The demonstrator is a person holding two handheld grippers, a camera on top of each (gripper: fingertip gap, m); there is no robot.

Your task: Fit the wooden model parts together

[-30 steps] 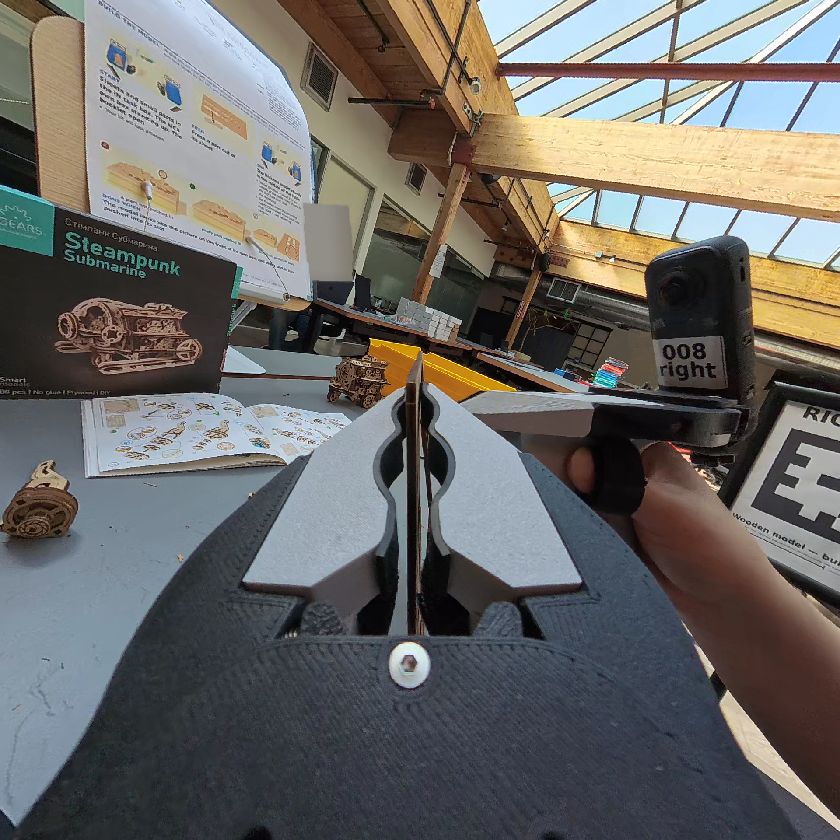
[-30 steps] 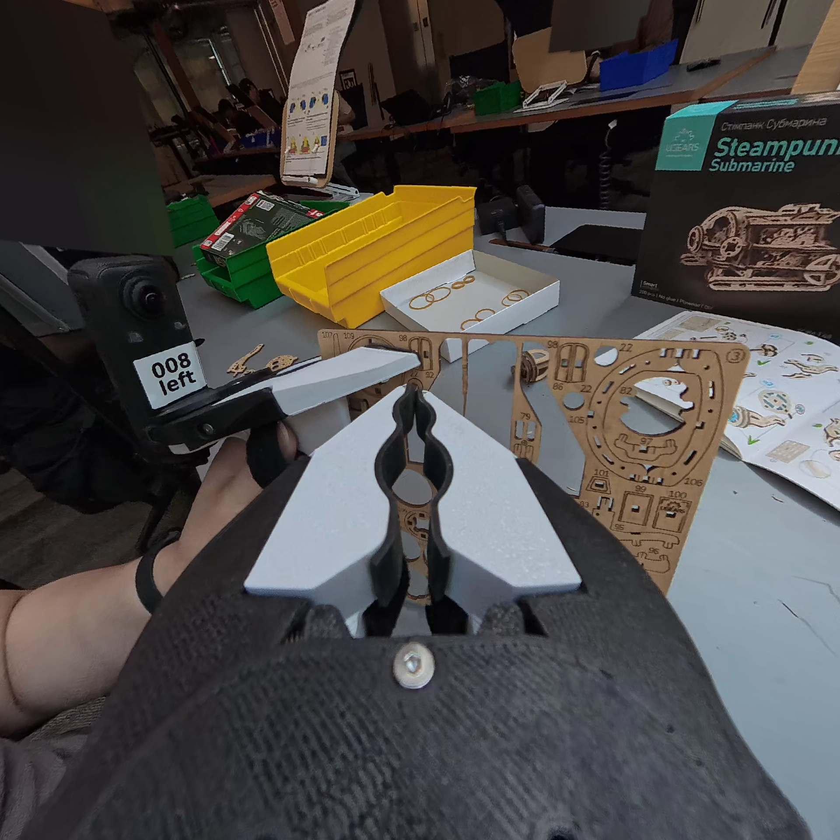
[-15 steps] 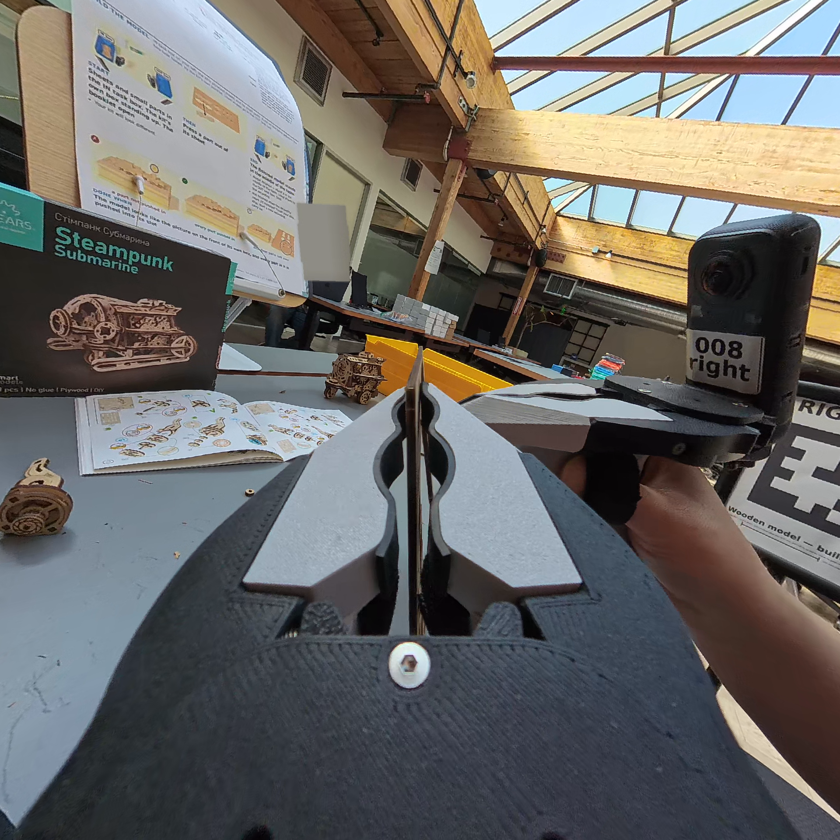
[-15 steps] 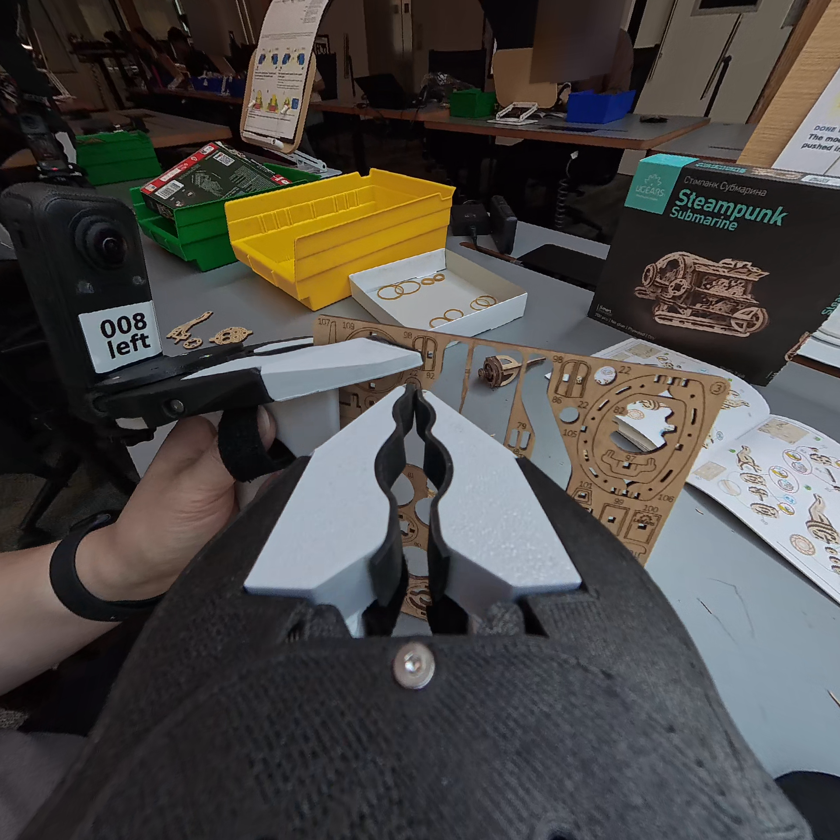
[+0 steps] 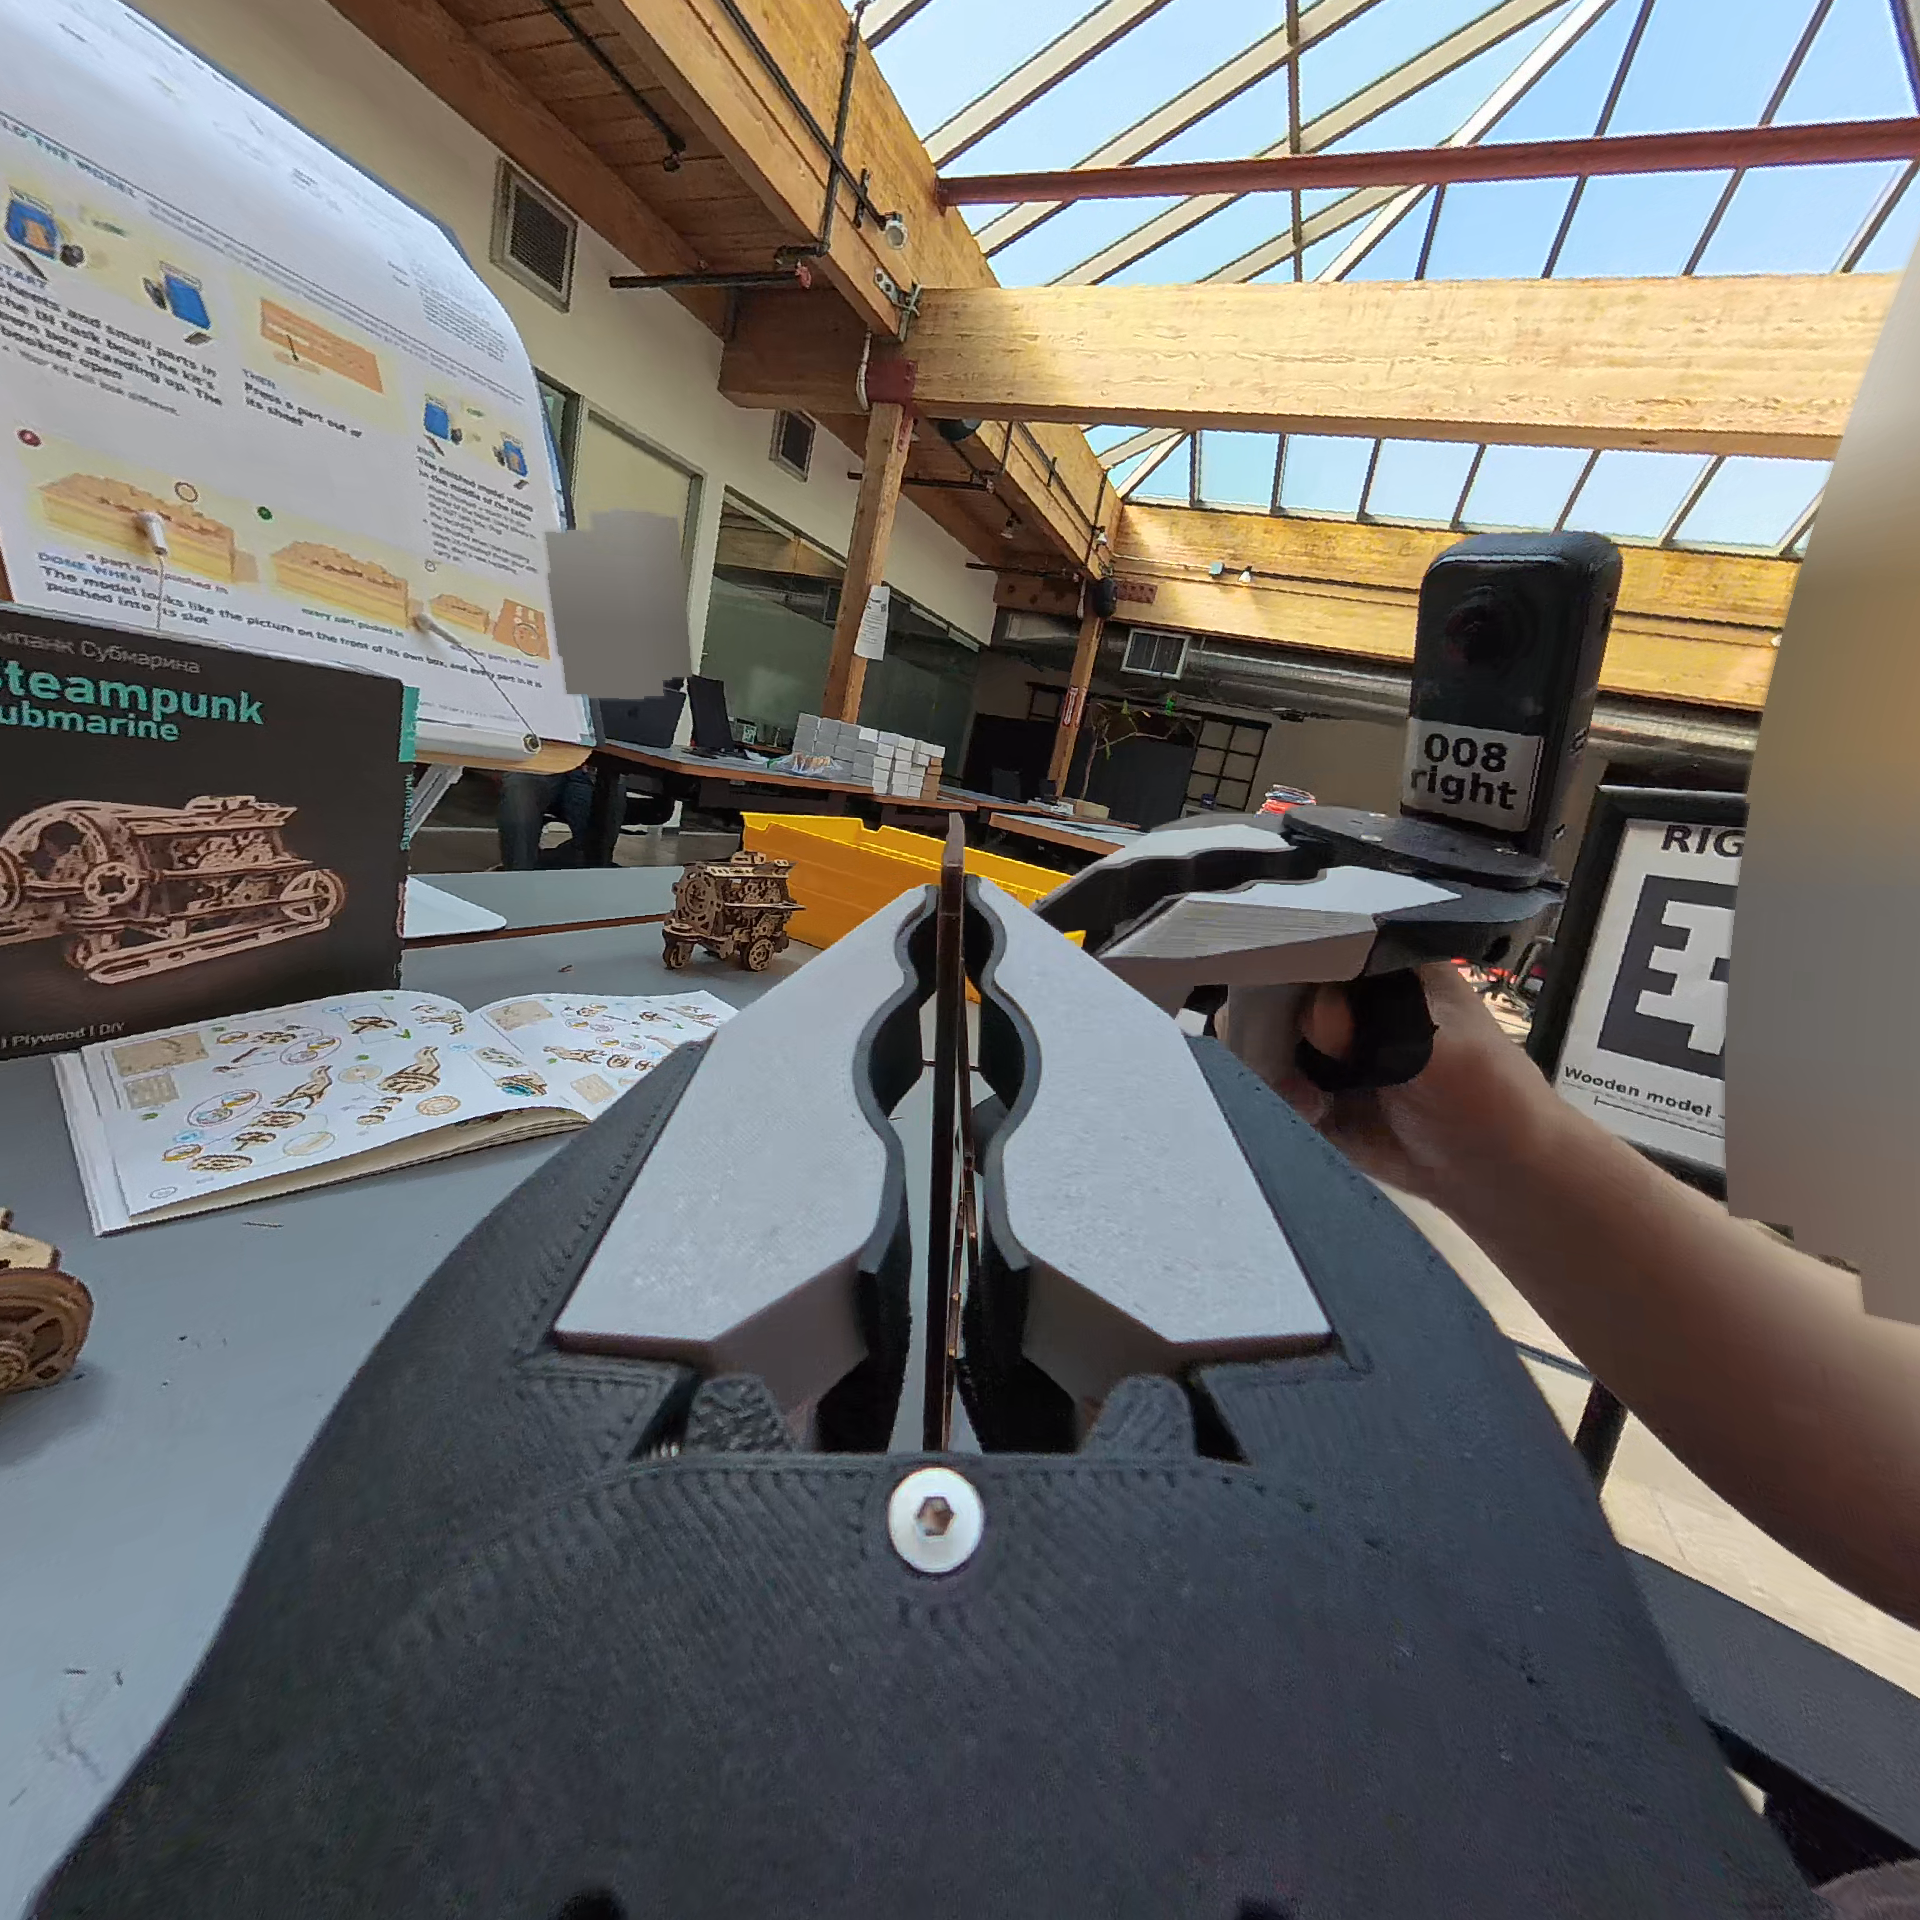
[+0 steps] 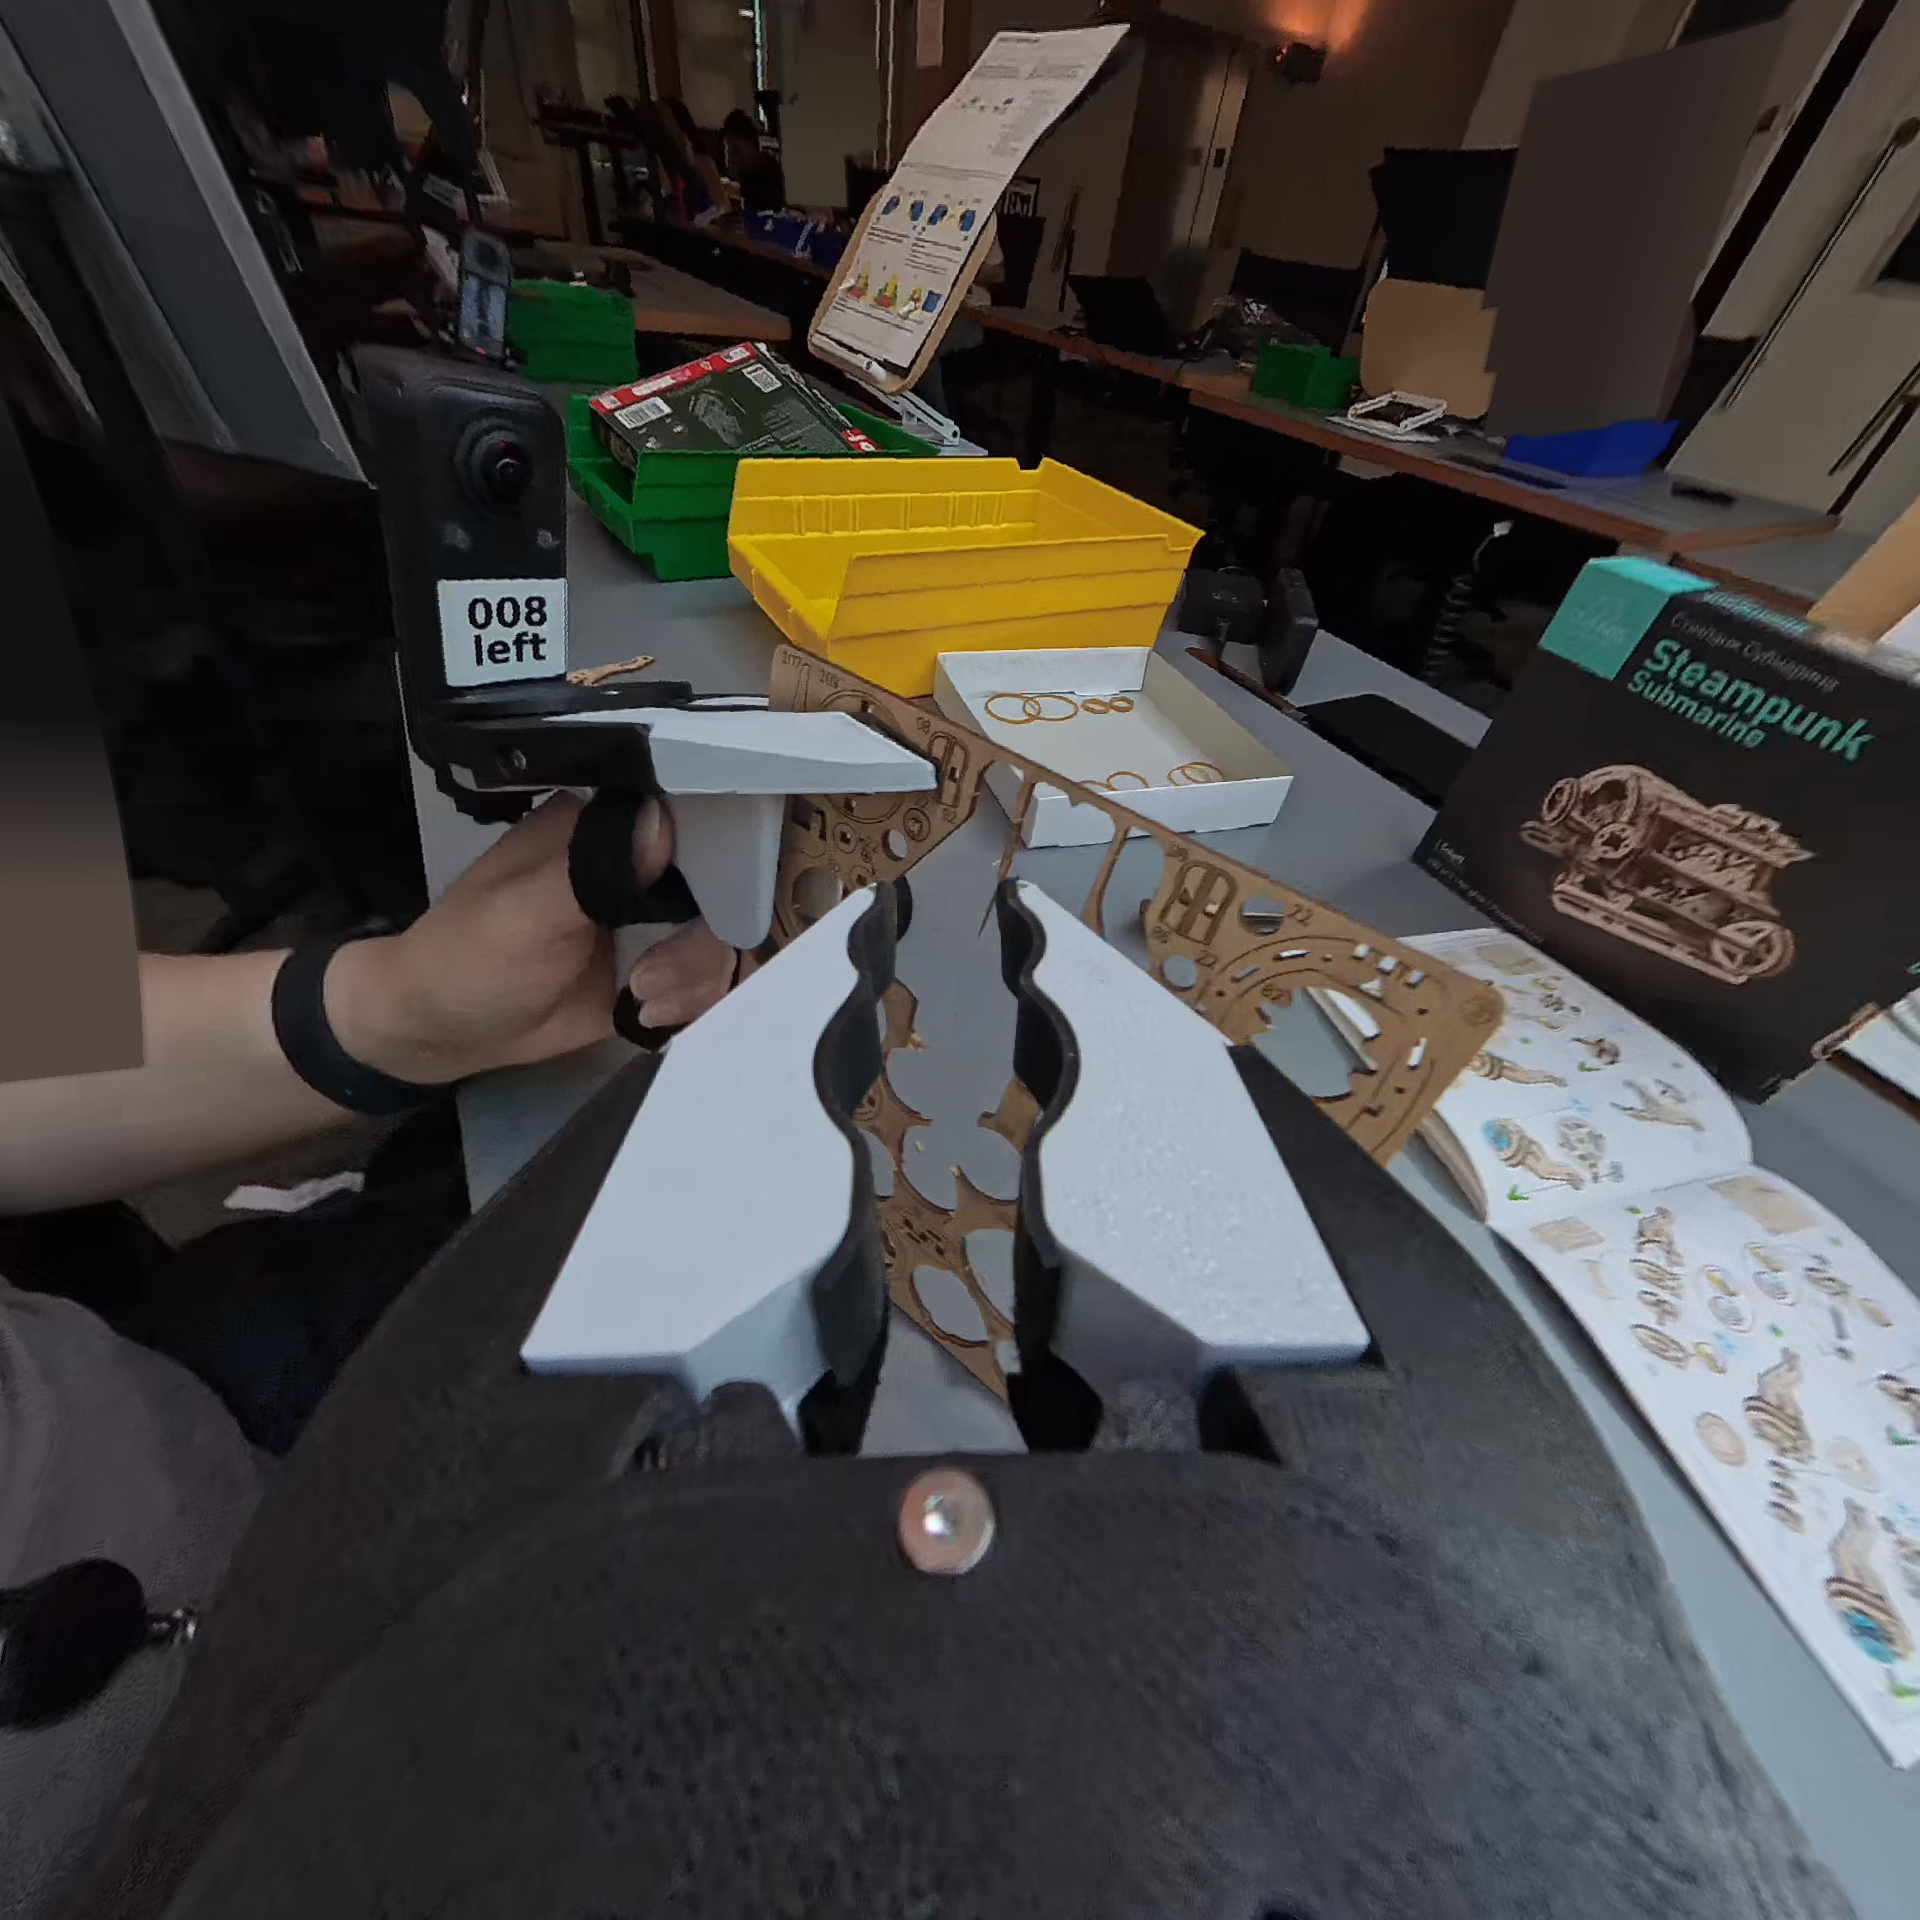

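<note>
1. The left gripper (image 5: 951, 914) is clenched on the wooden parts sheet (image 6: 1299, 956), which stands edge-on between its fingers in the left wrist view. In the right wrist view the sheet hangs tilted above the grey table (image 6: 1351, 862), held only at its near corner.

2. The right gripper (image 6: 945, 904) has its fingers released, with a clear gap between them. It holds nothing, and the sheet shows through that gap, just behind the tips.

3. Risk 1: the sheet is thin and already much cut out, so it looks weak along its narrow bridges. If the right gripper pushes on a part with the sheet supported at only 1 corner, I judge the frame could snap or twist out of the left grip.

4. Risk 2: a part popped free could fall to the table, or off its edge on the person's side, and be hard to find.

5. Risk 3: the right fingers are broad against the small cut-outs. They could close on a bridge or a neighbouring part instead of the wanted one, and crack it.

6. Risk 4: the open instruction booklet (image 6: 1683, 1278) lies just below the sheet's far end, and the dark kit box (image 6: 1683, 831) stands close by. A swing of the sheet could knock either.

7. No parts are joined yet in the grippers, so the fitting itself is still ahead.
</note>
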